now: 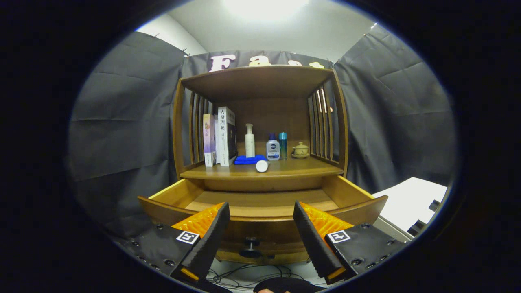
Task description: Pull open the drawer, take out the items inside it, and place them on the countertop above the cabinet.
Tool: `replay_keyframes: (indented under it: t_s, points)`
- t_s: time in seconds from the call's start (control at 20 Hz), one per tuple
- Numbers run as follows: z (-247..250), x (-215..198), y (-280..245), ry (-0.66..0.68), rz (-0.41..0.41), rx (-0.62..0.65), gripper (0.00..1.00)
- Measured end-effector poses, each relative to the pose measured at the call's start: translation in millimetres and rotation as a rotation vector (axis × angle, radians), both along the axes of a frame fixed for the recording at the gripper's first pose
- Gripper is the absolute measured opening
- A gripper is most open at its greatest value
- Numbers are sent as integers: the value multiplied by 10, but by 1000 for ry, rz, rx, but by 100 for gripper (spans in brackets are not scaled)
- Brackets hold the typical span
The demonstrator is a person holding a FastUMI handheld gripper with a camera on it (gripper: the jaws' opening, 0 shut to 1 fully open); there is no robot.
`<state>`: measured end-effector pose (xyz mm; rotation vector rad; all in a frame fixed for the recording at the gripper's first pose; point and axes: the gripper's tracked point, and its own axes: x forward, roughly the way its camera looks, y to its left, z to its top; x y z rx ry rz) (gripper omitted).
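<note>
We face a wooden cabinet [260, 122] in a booth with dark cloth walls [122, 122] under a bright ceiling light. Its drawer [260, 203] stands pulled open just ahead of our claw [261, 217], whose fingers are spread wide and hold nothing; the drawer knob [251, 244] sits below, between them. The drawer floor looks bare, though its front part is hidden from us. On the bench [285, 169] above, a white cylinder [262, 165] lies at the front edge. Behind it sit a blue cloth [246, 160], a white pump bottle [249, 140], two small bottles [276, 147] and a lidded cup [300, 150], with books [220, 136] at the left edge.
</note>
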<state>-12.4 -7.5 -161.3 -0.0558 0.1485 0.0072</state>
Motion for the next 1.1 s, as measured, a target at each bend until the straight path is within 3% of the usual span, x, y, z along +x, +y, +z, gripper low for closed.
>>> replay_keyframes:
  t_s: [0.2, 0.6, 0.85, 1.1]
  points:
    - [-261, 32, -21, 41, -6, -54, 98]
    - [-573, 168, 134, 111, -22, -20, 98]
    - [-585, 181, 117, 93, -48, -35, 98]
    - [-546, 324, 188, 82, -20, -11, 98]
